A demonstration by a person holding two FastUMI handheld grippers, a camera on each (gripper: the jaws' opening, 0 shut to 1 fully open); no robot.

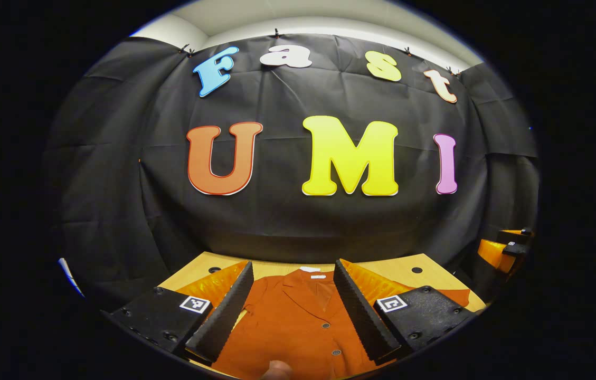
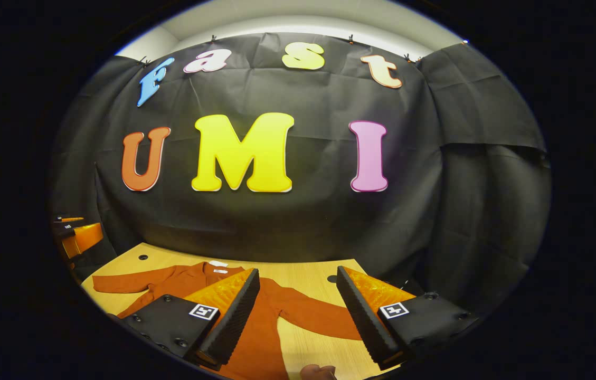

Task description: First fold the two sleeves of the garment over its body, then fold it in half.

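open left tool (image 1: 293,311), garment (image 1: 298,322) below

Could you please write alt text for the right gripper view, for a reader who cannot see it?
A rust-orange buttoned garment lies flat on a wooden table, both sleeves spread out and not yet folded. The right gripper hangs open above it, one finger over the body and the other beside the near sleeve; the left gripper shows far off.

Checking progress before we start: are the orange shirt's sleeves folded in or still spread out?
Spread. In the right gripper view both sleeves lie out flat on the table, away from the shirt body.
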